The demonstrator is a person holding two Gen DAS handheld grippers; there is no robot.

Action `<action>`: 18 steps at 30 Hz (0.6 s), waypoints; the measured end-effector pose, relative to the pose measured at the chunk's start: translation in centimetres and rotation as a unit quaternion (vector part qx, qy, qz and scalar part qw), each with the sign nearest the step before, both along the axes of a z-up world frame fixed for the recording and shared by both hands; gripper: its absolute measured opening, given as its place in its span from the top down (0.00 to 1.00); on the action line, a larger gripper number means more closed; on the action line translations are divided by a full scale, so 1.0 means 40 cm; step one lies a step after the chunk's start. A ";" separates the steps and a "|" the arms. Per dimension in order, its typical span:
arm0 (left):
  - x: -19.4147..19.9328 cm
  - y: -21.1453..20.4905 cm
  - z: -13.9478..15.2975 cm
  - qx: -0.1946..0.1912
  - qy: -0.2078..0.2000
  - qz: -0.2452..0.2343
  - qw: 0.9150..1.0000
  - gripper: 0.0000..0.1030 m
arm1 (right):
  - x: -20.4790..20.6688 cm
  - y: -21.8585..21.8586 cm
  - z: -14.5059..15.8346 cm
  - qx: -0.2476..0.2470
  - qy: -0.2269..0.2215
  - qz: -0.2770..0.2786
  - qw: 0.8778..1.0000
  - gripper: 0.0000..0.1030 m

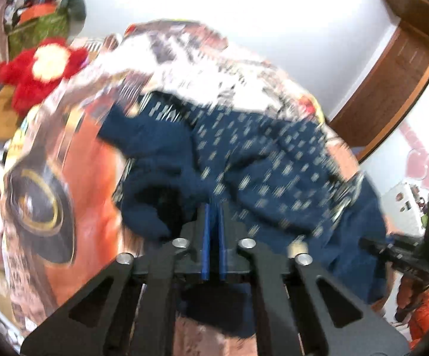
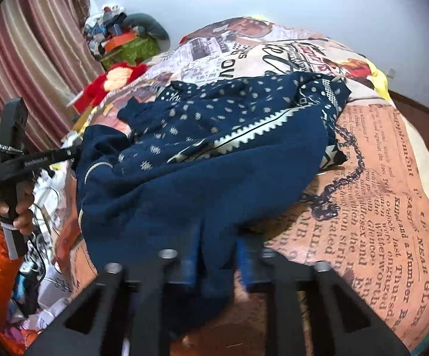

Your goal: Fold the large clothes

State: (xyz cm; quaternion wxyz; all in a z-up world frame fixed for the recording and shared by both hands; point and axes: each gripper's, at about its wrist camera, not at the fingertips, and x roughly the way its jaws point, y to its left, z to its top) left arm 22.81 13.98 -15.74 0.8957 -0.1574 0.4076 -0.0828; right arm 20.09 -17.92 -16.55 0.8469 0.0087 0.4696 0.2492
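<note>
Left gripper (image 1: pixel 213 222) fingers nearly shut, pinching garment (image 2: pixel 202 160) edge; right gripper (image 2: pixel 217 255) fingers pinching hem, lifting it off bed (image 2: pixel 377 178) for folding.

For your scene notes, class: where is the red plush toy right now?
In both wrist views the red plush toy lies at the bed's far left edge, beyond the navy garment, near the striped curtain.

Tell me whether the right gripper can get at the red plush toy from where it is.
Probably not: the right gripper is shut on the navy patterned garment, and the red plush toy lies beyond that heap.
</note>
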 end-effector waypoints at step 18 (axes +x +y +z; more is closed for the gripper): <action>0.488 0.205 -0.011 -0.018 0.032 0.161 0.986 0.98 | 0.501 -0.074 0.104 0.089 -0.027 -0.094 0.991 0.94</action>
